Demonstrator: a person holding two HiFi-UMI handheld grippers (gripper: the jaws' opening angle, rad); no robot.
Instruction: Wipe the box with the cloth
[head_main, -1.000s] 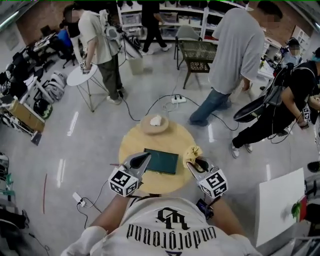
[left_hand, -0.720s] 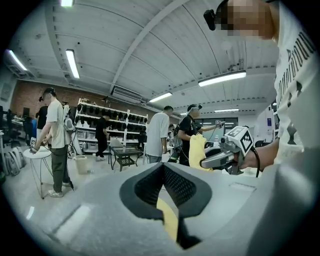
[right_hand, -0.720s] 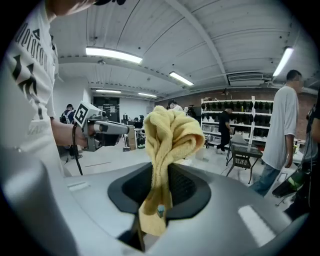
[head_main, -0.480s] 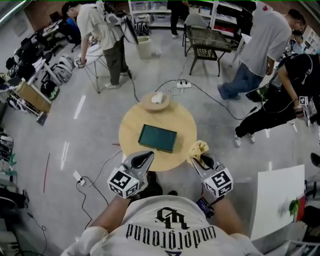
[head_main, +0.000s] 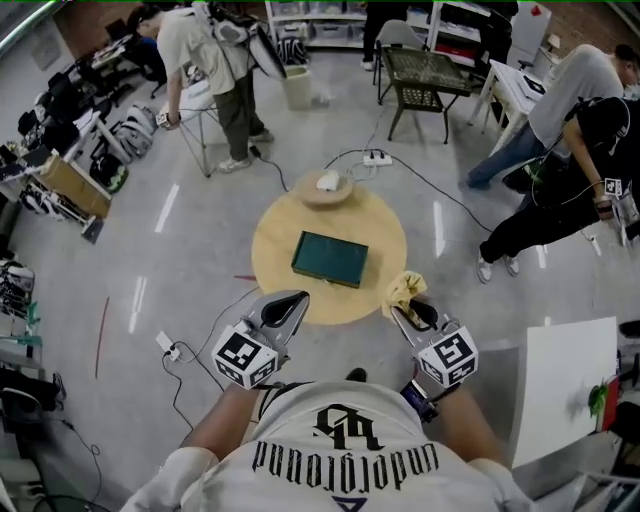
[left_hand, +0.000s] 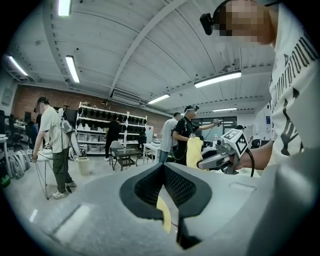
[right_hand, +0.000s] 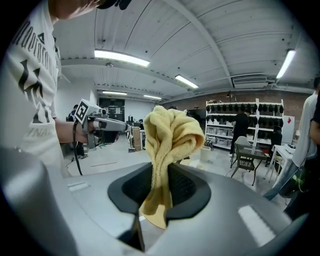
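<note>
Cloth (right_hand: 170, 132), yellow and bunched, sticks up out of the right gripper (right_hand: 160, 172), whose jaws pinch it tight. Left gripper (left_hand: 162, 170) is pressed together on nothing. One dark green flat box (head_main: 330, 259) lies near the middle of the round wooden worktop (head_main: 275, 255), with bare wood on every side. Both grippers hang at the near rim, apart from the box. One small bowl (head_main: 327, 187) sits at the far edge.
</note>
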